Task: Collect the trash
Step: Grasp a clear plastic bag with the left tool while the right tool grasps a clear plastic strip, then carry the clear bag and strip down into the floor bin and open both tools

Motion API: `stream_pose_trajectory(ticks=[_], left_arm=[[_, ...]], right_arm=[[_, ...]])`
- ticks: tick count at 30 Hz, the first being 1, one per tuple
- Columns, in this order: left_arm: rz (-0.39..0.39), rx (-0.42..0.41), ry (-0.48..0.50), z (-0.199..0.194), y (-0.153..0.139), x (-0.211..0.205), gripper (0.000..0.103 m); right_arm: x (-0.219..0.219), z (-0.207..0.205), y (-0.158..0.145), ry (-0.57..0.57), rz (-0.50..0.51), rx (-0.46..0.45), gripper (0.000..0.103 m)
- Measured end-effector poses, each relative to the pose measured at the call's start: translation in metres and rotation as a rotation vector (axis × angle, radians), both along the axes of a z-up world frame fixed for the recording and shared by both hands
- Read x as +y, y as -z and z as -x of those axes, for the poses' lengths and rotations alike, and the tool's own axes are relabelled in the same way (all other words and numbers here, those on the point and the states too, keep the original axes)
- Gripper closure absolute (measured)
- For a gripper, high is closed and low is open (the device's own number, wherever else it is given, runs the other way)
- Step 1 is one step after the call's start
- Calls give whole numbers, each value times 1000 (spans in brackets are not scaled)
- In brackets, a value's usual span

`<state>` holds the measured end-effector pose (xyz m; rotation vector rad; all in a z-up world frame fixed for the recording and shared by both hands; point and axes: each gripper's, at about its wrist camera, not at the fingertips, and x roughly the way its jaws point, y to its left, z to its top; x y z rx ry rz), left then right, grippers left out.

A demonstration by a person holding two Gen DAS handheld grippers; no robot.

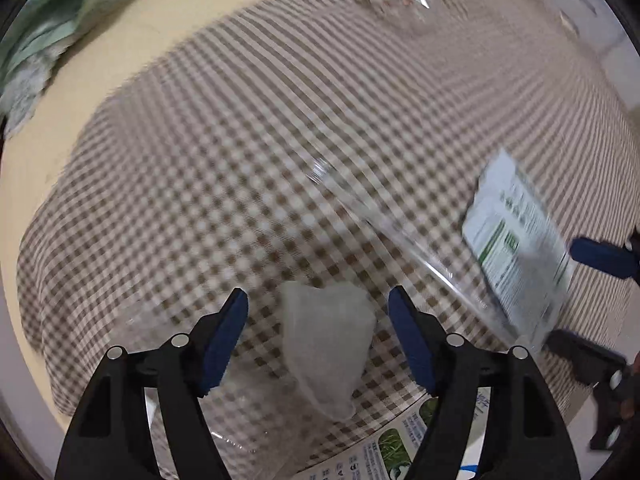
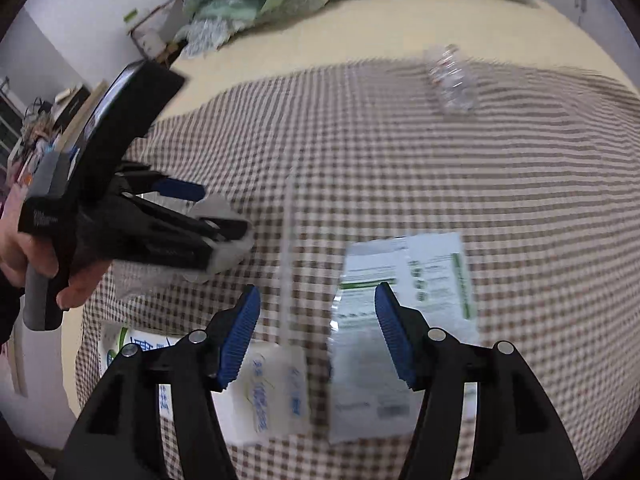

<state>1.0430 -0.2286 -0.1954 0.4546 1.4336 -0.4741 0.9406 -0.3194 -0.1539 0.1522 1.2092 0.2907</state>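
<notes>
Below, crumpled translucent wrapper (image 1: pixel 326 344) lies on checked cloth (image 1: pixel 240 160) between open left tongs (image 1: pixel 318 300).

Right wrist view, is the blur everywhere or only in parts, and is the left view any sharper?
Right wrist view: the right gripper is crisp, the checked cloth, packet and bottle smear. Left wrist view: no sharper; the left gripper is sharp, the tissue soft, the cloth streaked. Fisheye bends both.
</notes>
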Motion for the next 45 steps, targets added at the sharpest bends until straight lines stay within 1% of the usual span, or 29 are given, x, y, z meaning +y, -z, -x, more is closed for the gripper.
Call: stream_pose_trajectory(ticks=[1,2,3,4,5,6,7,8,10,11,15,19,22,24,25,26,27,30,32,35,38,41,45], left_arm=[[-7,-12,4,1,3,-2,33],[-10,-28,8,2,5,-4,41],[-12,-25,14,3,8,-5,48],[-25,-10,17,4,13,-6,58],[-34,-3,13,5,16,-5,62],[-41,0,3,6,20,-4,66],[-41,8,-3,7,24,-2,74],[-32,13,-9,9,26,0,79],[-8,-3,-24,15,23,6,87],[-2,-17,-26,18,21,8,88],[62,-50,-57,31,1,24,91],[104,-91,-100,34,-26,40,93],[129,-102,-151,41,-44,50,93],[152,-119,-168,48,-59,53,93],[162,-129,-173,55,-66,53,93],[170,-137,-173,61,-73,45,94],[189,-148,-175,71,-83,47,94],[226,-161,-181,86,-101,41,94],[251,-173,-192,105,-111,44,94],[277,-181,-196,121,-113,39,94],[324,-203,-191,142,-123,36,94],[374,-265,-180,173,-140,36,94],[462,-324,-168,230,-156,33,94]], right_arm=[[7,-6,6,-18,6,19,46],[13,-9,14,-28,13,36,47],[16,-11,19,-30,17,49,48],[18,-14,26,-24,19,69,56],[17,-16,32,-14,15,86,64],[18,-18,36,-8,12,97,67],[19,-18,41,-1,9,110,75],[19,-18,46,3,-3,122,85],[22,-15,47,7,-23,118,96],[23,-14,46,10,-17,107,98],[19,-9,32,44,-1,53,98],[14,-2,13,60,37,-5,98],[3,10,5,83,38,-34,98],[-7,24,0,110,36,-41,98],[-15,29,-1,117,39,-45,98],[-19,36,-1,123,44,-51,98],[-21,41,-4,127,48,-59,98],[-26,61,-10,133,61,-86,98],[-25,70,-10,139,70,-101,98],[-27,101,-15,149,77,-132,98],[-33,131,-18,159,96,-179,98],[-41,156,-21,173,116,-234,98],[-60,207,-16,223,129,-304,98]])
